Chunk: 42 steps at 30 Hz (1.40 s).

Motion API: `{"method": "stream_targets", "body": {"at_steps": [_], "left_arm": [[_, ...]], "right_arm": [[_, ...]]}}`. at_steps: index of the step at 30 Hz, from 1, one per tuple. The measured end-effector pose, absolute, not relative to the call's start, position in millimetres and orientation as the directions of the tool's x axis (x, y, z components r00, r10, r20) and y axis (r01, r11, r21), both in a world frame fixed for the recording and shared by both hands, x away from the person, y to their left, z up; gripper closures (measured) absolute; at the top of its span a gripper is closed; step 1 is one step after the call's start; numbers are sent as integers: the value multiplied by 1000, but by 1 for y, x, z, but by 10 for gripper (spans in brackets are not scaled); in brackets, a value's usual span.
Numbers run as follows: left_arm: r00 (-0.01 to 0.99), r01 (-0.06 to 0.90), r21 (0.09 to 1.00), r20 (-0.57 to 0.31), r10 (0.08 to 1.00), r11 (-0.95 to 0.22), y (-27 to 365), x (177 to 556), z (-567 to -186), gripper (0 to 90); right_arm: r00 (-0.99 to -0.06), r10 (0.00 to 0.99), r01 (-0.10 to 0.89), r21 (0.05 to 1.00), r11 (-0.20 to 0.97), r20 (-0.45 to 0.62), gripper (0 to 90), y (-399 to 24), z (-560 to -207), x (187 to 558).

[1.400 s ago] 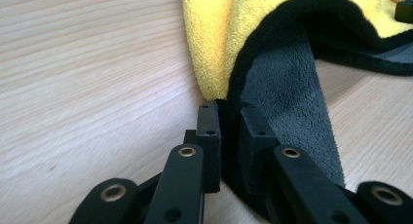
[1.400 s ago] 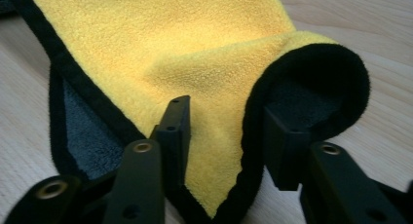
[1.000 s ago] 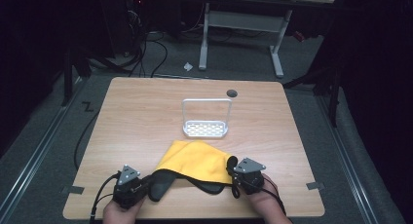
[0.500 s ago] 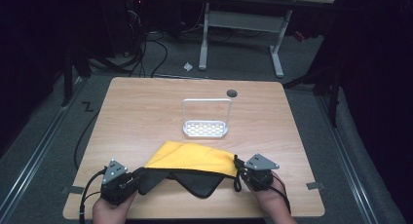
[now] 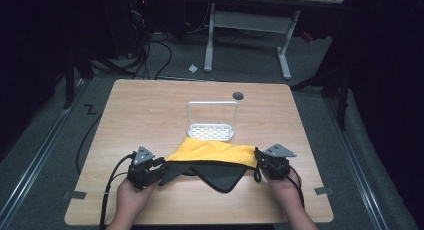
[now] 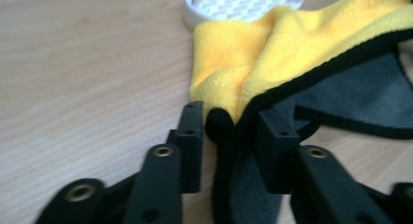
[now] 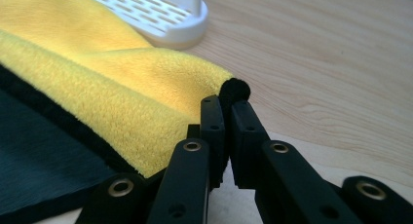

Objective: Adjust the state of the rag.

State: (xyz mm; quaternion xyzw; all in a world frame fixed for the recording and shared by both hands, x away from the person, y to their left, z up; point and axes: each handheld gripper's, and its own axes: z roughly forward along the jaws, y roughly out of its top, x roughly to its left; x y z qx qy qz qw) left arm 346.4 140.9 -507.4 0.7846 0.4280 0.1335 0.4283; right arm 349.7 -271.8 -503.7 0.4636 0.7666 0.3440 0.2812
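At the near left of the table [image 5: 150,110], the left hand [image 5: 131,200] holds the left gripper [image 5: 159,171], a black cable [image 5: 107,195] trailing back off the near edge. In the left gripper view its jaws stand apart, one on each side of the cloth's [image 5: 212,160] black-edged corner. The corner sits bunched in the gap, touching the left jaw; whether the right jaw presses it I cannot tell.

The cloth, yellow on one face and dark grey on the other with black piping, spreads between the two grippers along the near middle of the table. Its yellow face shows along the far side, while the grey face hangs toward the person in a loose point. The yellow edge overlaps the near rim of a white rack [image 5: 212,121], a perforated base with an upright wire loop, standing at the table's middle. A dark round grommet [image 5: 238,95] sits beyond it, near the far edge.

At the near right, the right hand [image 5: 286,191] holds the right gripper [image 5: 259,162]. In the right gripper view its jaws are clamped together on the cloth's other corner, the black piping bulging out above the tips.
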Motion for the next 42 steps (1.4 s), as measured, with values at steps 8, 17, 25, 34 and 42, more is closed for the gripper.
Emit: {"method": "stream_targets", "body": {"at_steps": [8,17,25,34,42], "left_arm": [[646,552,775,-166,745,-306,134,325,-519,471],[670,521,787,-137,729,-331,141,293,-518,387],[658,548,753,-118,744,-365,135,284,-530,411],[640,588,746,-193,744,-312,143,292,-535,822],[633,542,797,-177,754,-267,151,288,-520,848]], "right_arm": [[-374,922,586,745,319,-101,784,-275,-522,380],[-396,915,506,814,284,-73,585,-271,-491,350],[-536,844,461,826,324,-32,603,-240,-492,304],[-654,756,492,746,448,-24,645,-202,-520,299],[-650,759,508,721,471,-38,686,-193,-531,312]]}}
